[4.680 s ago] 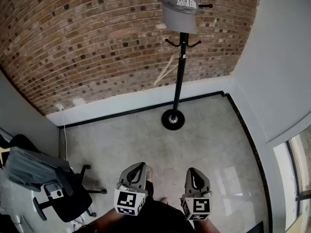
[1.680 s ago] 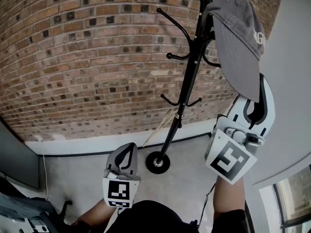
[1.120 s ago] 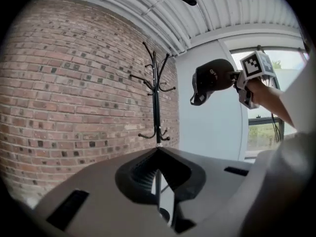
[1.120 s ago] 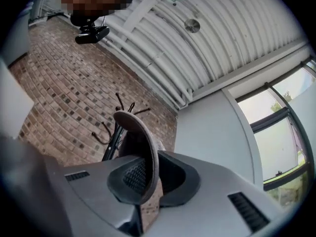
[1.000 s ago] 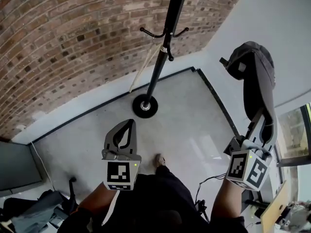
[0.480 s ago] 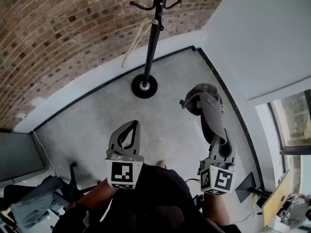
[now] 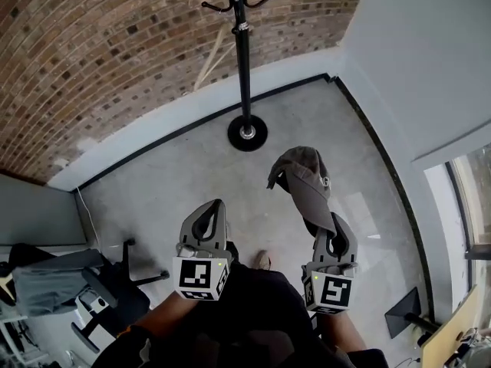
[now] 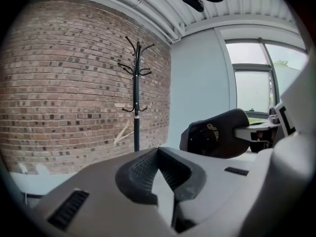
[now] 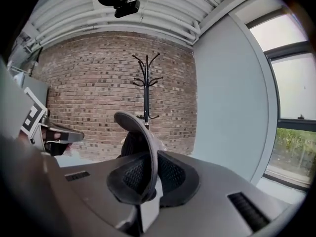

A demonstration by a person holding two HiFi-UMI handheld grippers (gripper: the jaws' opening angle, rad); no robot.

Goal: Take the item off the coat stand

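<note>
The black coat stand (image 7: 242, 52) rises from its round base (image 7: 247, 133) by the brick wall, and its hooks are bare in the left gripper view (image 8: 137, 98) and the right gripper view (image 9: 146, 83). Off the stand, a grey cap (image 7: 303, 182) hangs over the floor. My right gripper (image 7: 335, 222) is shut on its brim, which stands edge-on between the pads (image 9: 148, 169). The cap (image 9: 136, 132) curves up from there. My left gripper (image 7: 213, 209) is shut and holds nothing (image 8: 159, 154); from it the cap (image 8: 217, 139) shows to the right.
An office chair (image 7: 107, 301) draped with a grey jacket (image 7: 46, 271) stands at the lower left. A pale wooden piece (image 7: 207, 56) leans on the brick wall. The white wall and window run along the right. A dark flat object (image 7: 403, 313) lies at the lower right.
The cap has come off the stand's hook in my right gripper, which swung down and back toward my body. The left gripper stayed low and shut.
</note>
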